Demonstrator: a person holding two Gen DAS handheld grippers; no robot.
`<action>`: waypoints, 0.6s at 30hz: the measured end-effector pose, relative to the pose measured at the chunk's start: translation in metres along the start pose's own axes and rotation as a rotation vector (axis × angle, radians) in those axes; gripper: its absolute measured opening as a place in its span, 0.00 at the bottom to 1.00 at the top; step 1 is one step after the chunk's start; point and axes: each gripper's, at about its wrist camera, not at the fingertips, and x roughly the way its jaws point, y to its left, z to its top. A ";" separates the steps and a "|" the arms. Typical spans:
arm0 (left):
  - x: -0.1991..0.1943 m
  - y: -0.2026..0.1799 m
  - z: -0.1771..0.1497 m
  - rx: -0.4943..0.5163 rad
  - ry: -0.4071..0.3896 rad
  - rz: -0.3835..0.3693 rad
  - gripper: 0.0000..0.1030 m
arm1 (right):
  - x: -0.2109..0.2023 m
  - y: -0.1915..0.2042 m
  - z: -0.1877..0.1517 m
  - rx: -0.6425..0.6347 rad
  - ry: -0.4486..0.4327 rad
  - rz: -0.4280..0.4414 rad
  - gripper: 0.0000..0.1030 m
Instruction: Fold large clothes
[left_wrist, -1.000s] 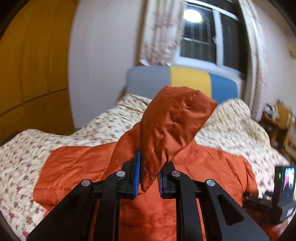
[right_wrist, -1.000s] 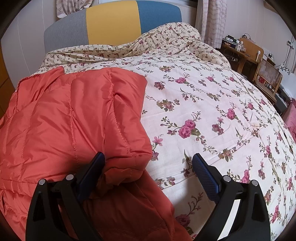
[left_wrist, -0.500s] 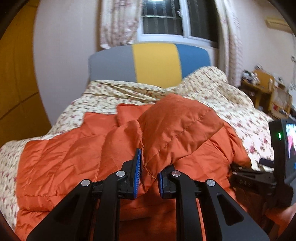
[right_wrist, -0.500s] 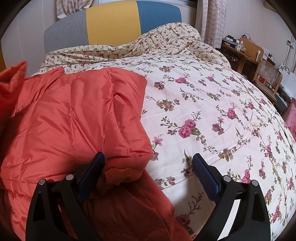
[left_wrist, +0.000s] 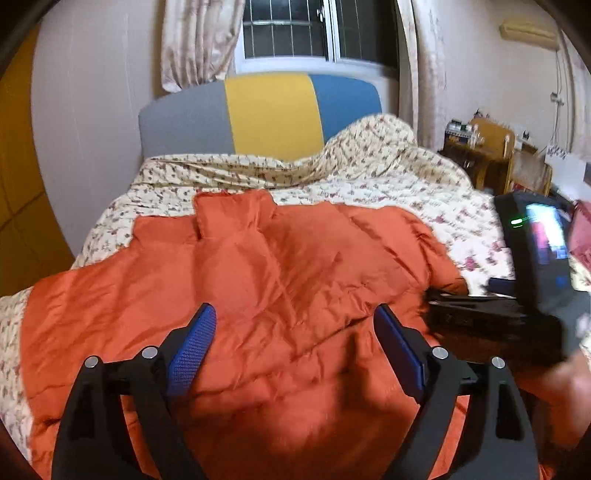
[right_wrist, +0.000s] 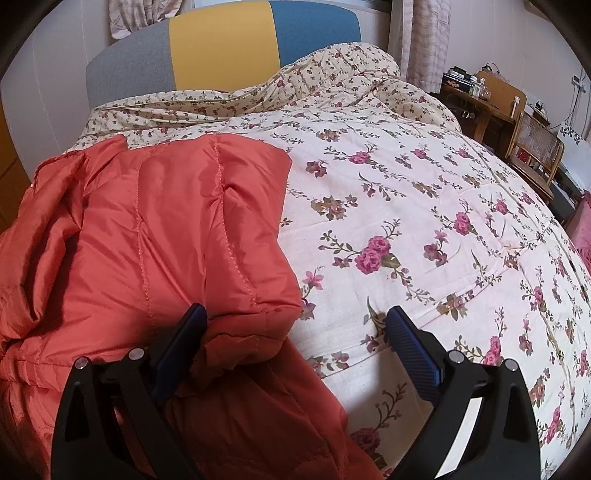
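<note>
A: Report the status of each hand-held gripper.

B: I read the left hand-held gripper (left_wrist: 293, 332) with its jaws spread wide, nothing between them, positioned over the orange jacket (left_wrist: 258, 295). The right hand-held gripper (right_wrist: 293, 339) also has its jaws apart. Its left finger (right_wrist: 177, 343) touches a folded edge of the jacket; its right finger sits over the floral bedspread (right_wrist: 424, 221).

A: Location of the garment?

B: I see the jacket lying on the bed, spread across the bedspread, collar toward the headboard (left_wrist: 266, 110). In the right wrist view a quilted panel is folded over, its edge lying on the bedspread.

A: Other items?

B: In the left wrist view I see the right unit's body (left_wrist: 535, 277), blurred, at the jacket's right side. A wooden chair (right_wrist: 532, 147) stands beside the bed.
</note>
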 end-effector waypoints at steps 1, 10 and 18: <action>-0.012 0.008 -0.003 -0.017 -0.007 0.002 0.84 | 0.000 -0.001 0.000 0.003 -0.001 0.003 0.94; -0.050 0.128 -0.027 -0.278 -0.007 0.232 0.84 | -0.038 0.012 0.004 -0.057 -0.151 0.025 0.94; -0.020 0.205 -0.027 -0.392 0.090 0.424 0.84 | -0.085 0.115 0.038 -0.285 -0.288 0.203 0.98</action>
